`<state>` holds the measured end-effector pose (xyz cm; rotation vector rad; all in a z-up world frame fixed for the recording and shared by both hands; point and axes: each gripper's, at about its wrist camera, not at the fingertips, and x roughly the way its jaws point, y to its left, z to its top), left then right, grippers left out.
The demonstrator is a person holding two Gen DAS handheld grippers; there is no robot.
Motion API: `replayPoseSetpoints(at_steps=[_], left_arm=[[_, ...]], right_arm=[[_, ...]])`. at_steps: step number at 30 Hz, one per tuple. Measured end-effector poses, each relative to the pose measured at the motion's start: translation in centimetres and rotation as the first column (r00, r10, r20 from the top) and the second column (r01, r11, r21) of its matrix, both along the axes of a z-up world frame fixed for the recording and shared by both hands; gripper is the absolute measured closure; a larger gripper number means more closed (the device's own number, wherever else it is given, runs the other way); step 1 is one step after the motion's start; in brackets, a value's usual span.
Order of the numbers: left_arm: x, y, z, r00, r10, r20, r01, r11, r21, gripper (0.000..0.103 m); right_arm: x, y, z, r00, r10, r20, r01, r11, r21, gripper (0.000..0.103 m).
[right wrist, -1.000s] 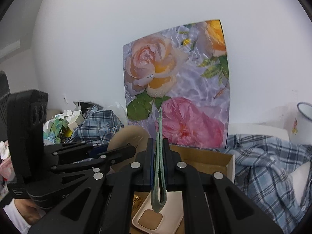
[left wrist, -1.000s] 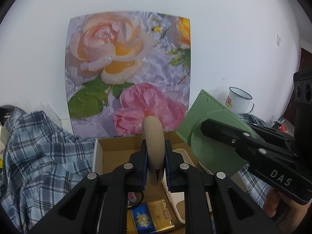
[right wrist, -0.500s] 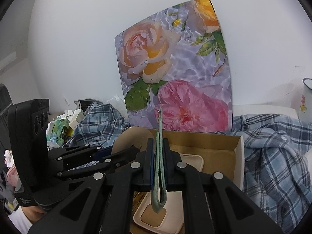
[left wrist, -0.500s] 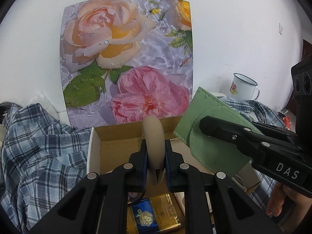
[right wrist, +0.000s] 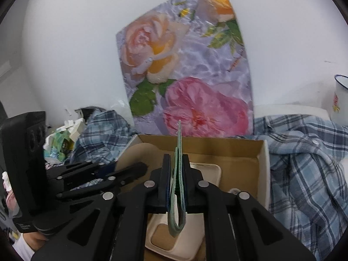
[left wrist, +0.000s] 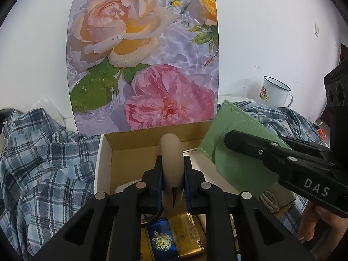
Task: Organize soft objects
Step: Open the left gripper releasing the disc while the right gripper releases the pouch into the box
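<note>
An open cardboard box (left wrist: pixel 134 141) sits in front of me. My left gripper (left wrist: pixel 171 167) hangs over it with a folded beige soft piece (left wrist: pixel 170 152) upright between its pads. The jaws are opening slightly, and the pads still touch the piece. My right gripper (right wrist: pixel 176 167) holds a folded green felt piece (right wrist: pixel 179 143) on edge over the same box (right wrist: pixel 217 150). Its jaws are opening too, with the felt still pinched. From the left wrist, the green felt (left wrist: pixel 239 163) shows at the box's right side. The right wrist view shows the left gripper (right wrist: pixel 130 169) to the left.
Inside the box lie a gold and blue packet (left wrist: pixel 169 239), a white cable (left wrist: pixel 269 202) and a cream tray (right wrist: pixel 180 245). A plaid shirt (left wrist: pixel 43 174) is bunched around the box. A floral picture (left wrist: pixel 143 61) leans on the wall behind; an enamel mug (left wrist: pixel 274 91) stands at right.
Both grippers have come down and closer to the box, each still with its soft piece. The box now fills more of both views.
</note>
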<state>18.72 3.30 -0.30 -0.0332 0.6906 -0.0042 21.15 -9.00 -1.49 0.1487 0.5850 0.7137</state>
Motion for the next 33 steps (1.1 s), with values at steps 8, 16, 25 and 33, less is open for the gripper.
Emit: replayPoseSetpoints(at_steps=[8,16,25,33], left_arm=[[-0.9,0.1,0.9,0.996,0.05,0.076,-0.053,0.998,0.034,0.0],[-0.9,0.3,1.2,0.995,0.067,0.079,-0.072,0.996,0.061,0.0],[-1.1,0.8,1.3,0.994,0.079,0.076,-0.082,0.995,0.048,0.0],[-1.3,0.8,1.6,0.995,0.07,0.072,-0.073,0.997,0.038,0.0]], right_arm=[[-0.4,-0.7,0.9,0.998,-0.046,0.03,0.046,0.999,-0.01,0.0],[-0.4,-0.6,0.8,0.998,-0.049,0.027,0.05,0.998,-0.03,0.0],[-0.6,-0.6,1.1,0.997,-0.063,0.037,0.065,0.997,-0.046,0.0],[-1.1,-0.8,2.0,0.995,-0.076,0.065,0.079,0.996,-0.051,0.0]])
